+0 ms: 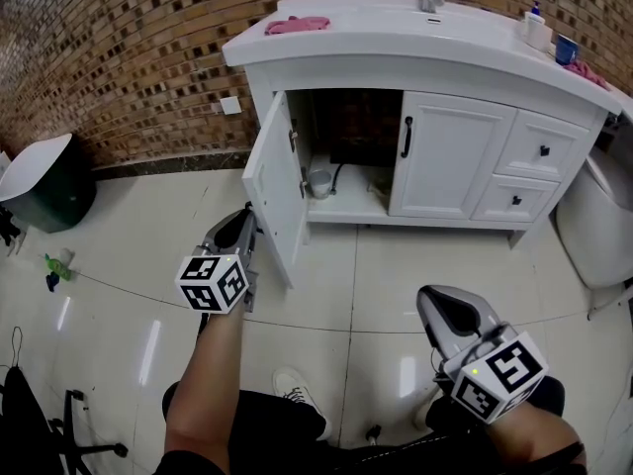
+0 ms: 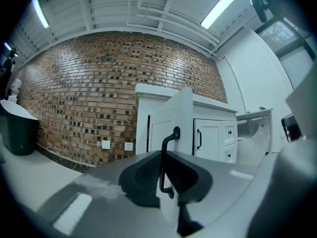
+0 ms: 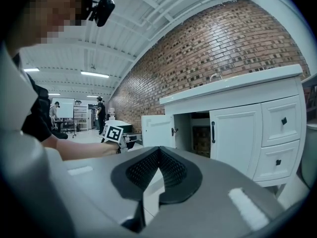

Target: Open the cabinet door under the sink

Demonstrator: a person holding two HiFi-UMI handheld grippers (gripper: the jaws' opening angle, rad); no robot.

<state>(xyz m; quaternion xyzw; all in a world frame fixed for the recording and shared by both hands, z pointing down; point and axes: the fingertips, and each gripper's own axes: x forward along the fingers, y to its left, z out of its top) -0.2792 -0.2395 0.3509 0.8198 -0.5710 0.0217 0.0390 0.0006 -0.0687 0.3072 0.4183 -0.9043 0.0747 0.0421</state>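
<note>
The white vanity cabinet under the sink has its left door swung wide toward me, showing the dark inside. My left gripper is at that door's free edge. In the left gripper view the jaws are shut on the door's black bar handle, which runs upright between the pads. My right gripper hangs low at the right, away from the cabinet, its jaws shut with nothing in them. The right gripper view shows the open door from the side.
The right door with its black handle is closed, with two drawers beside it. A white cup stands inside the cabinet. A dark bin sits at the left wall, a white fixture at the right. My shoe is below.
</note>
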